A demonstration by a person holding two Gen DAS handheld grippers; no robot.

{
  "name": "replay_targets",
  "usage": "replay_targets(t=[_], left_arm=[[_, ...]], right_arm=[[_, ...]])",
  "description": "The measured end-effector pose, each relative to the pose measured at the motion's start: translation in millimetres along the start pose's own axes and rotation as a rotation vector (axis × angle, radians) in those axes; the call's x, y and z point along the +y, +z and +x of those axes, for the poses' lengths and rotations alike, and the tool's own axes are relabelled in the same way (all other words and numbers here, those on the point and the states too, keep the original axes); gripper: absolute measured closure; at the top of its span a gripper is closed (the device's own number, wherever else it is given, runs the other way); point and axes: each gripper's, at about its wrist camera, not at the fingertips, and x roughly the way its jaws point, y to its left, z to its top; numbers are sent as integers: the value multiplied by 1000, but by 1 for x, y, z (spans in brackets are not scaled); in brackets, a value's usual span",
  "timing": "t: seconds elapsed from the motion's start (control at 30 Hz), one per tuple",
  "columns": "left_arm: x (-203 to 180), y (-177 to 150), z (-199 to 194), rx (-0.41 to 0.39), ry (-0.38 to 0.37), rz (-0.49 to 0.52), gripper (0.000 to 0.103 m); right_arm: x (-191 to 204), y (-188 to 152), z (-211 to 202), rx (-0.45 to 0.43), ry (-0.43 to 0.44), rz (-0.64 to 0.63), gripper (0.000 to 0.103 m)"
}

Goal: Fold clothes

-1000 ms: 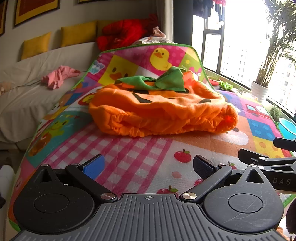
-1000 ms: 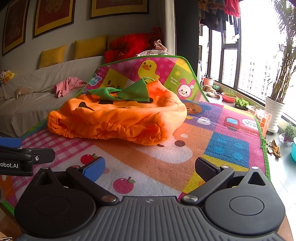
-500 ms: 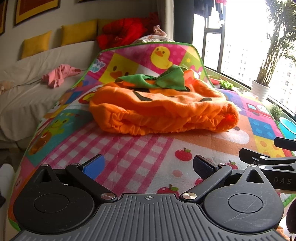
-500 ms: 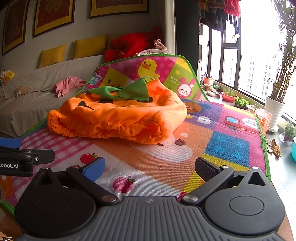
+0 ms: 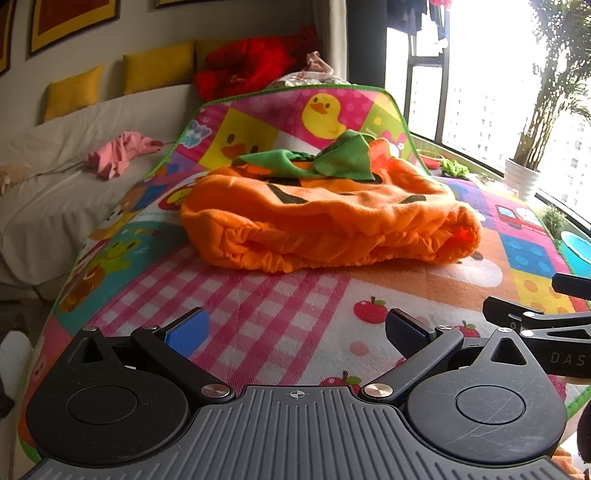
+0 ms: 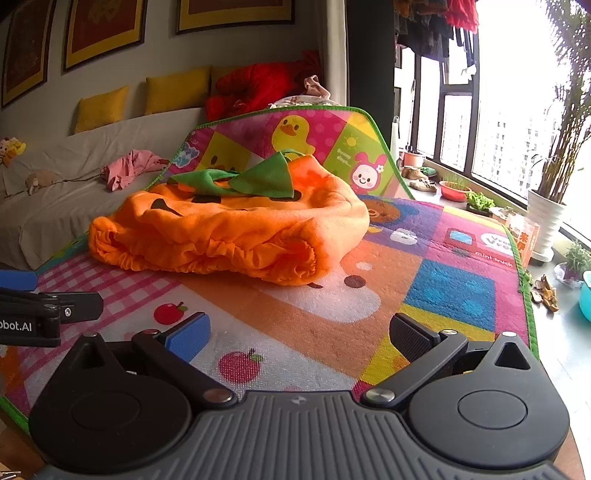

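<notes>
Living room with a white sofa (image 6: 55, 206) carrying yellow cushions (image 6: 177, 88) and a red garment (image 6: 258, 85), framed pictures (image 6: 103, 29) on the wall, and a window (image 6: 517, 122) with a potted plant (image 6: 546, 218) at 3 o'clock. The surface is covered by a cartoon-printed play mat (image 5: 258, 325), its far end curling upward at 12 o'clock and showing a yellow duck (image 5: 323, 114).

Orange pumpkin costume (image 5: 325, 221): lies bunched on the mat, near its middle, with a green leaf collar (image 5: 332, 157) on top and dark face patches visible; its gathered hem faces the cameras. In the right wrist view the costume (image 6: 229, 229) sits toward 11 o'clock.

Pink garment (image 5: 118, 155): on the sofa, well apart from the costume, at 10 o'clock.

Left claw (image 5: 295, 328): spread wide, holding nothing, low over the checked pink part of the mat, well short of the costume.

Right claw (image 6: 299, 332): likewise spread wide and empty, over the apple-printed near edge of the mat (image 6: 424, 295). Each claw's side is visible at the edge of the other's view.
</notes>
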Motion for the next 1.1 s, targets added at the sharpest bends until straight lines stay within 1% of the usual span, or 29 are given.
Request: replay_targets(t=[0.23,0.43,0.5,0.57,0.67,0.77,0.8,0.83,0.87,0.9,0.93,0.97,1.0,1.03,1.1], left_arm=[[1,2,8,5,10,24,0],[7,5,18,19,23,36,0],[10,8,22,21,21,59,0],[14,17,31,5,47,105,0],[27,33,53,-14,124,134,0],[44,49,87,7,195,147,0],[48,53,98,18,214,166,0],[50,56,108,22,242,184,0],[53,59,118,25,269,202,0],[55,63,127,28,297,220,0],[59,66,134,18,335,231,0],[62,69,138,19,350,234,0],[66,72,141,19,365,237,0],[69,74,145,19,380,240,0],[66,72,137,26,357,262,0]], right_arm=[[-2,-1,8,18,-13,-11,0],[-1,-1,16,41,-6,-34,0],[-2,5,20,32,-6,-64,0],[-4,16,28,-3,-38,-106,0],[-7,33,55,-42,-102,-171,0],[-7,42,93,6,-113,-233,0],[-5,44,105,11,-124,-264,0],[-4,46,114,-8,-158,-296,0],[-3,48,121,-46,-213,-335,0],[-3,50,129,-90,-291,-385,0],[-7,53,137,-109,-354,-419,0],[-11,55,144,-124,-414,-450,0],[-19,59,148,-112,-434,-445,0],[-28,61,145,-91,-426,-422,0],[-47,65,138,-49,-401,-370,0]])
